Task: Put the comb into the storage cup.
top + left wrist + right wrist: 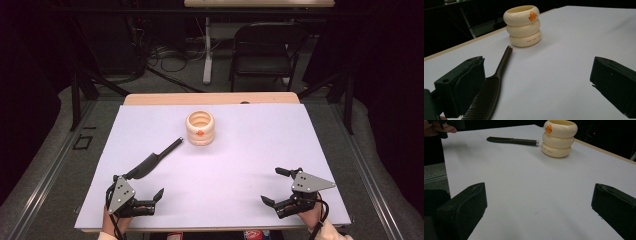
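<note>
Risk first: a dark comb, thin and flat on the white table, with little height for a pad to catch, so likely to skate away or spin under a jaw that lands on top rather than beside it. Likely too to pivot if gripped at the toothed end alone, handle drooping toward the cream ringed holder. Holder light-looking and open-topped, so easily tipped or shoved by a handle tip arriving low against its wall rather than over the rim. Left gripper released, jaws spread wide, nothing between them; in the left gripper view, toothed end of the comb just beside one jaw, whether touching it impossible to tell. Right gripper likewise released and wide, resting near the front right of the table, well apart from both things. Comb lying on the left half, between left gripper and holder. Long axis diagonal in the high view: toothed end toward the near left, slim handle with its pale tip pointing up and right at the holder's base, ending just short of it, apparently not touching.
</note>
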Demonstrator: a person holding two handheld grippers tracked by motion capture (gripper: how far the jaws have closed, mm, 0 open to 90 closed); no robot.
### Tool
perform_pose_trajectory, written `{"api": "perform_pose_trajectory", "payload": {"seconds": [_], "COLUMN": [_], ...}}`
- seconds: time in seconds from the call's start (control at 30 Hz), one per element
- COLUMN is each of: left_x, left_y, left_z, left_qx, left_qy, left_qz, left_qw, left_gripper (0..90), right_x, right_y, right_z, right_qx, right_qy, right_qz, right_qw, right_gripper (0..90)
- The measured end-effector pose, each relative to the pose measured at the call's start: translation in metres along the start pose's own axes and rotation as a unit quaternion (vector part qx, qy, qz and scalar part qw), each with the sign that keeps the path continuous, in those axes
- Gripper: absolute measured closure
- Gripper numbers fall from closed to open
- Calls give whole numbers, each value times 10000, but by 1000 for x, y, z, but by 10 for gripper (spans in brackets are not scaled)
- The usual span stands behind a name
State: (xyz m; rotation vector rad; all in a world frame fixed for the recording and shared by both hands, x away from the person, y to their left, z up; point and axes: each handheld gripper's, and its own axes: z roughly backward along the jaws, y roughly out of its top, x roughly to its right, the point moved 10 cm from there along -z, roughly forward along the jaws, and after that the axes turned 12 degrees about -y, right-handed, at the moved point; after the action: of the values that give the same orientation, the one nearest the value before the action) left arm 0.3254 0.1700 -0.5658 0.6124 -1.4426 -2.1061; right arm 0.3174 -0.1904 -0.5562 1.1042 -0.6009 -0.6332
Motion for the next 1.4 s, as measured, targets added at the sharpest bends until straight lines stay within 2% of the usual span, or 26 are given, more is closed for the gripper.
{"api": "perform_pose_trajectory", "payload": {"seconds": [0.13, 0.33, 0.67, 0.73, 1.4], "left_x": [0, -1, -2, -6, -21], "left_y": [0, 1, 6, 8, 14], "left_z": [-1, -2, -7, -12, -37], "left_qx": [-12, -18, 25, 27, -284], "left_qy": [0, 8, 23, 29, 3], "left_qz": [-11, 87, 92, 182, 400], "left_qw": [10000, 10000, 10000, 9998, 9988], "left_gripper": [1, 0, 0, 0, 0], "right_x": [0, 0, -1, -1, -2], "right_y": [0, 0, -1, -2, -2], "right_z": [0, -1, -2, -2, -3], "right_qx": [3, -6, -48, -57, -67], "right_qy": [-4, 10, 16, 16, 42], "right_qz": [12, 15, 14, 13, 18], "right_qw": [10000, 10000, 10000, 10000, 10000], "right_gripper": [0, 0, 0, 0, 0]}}
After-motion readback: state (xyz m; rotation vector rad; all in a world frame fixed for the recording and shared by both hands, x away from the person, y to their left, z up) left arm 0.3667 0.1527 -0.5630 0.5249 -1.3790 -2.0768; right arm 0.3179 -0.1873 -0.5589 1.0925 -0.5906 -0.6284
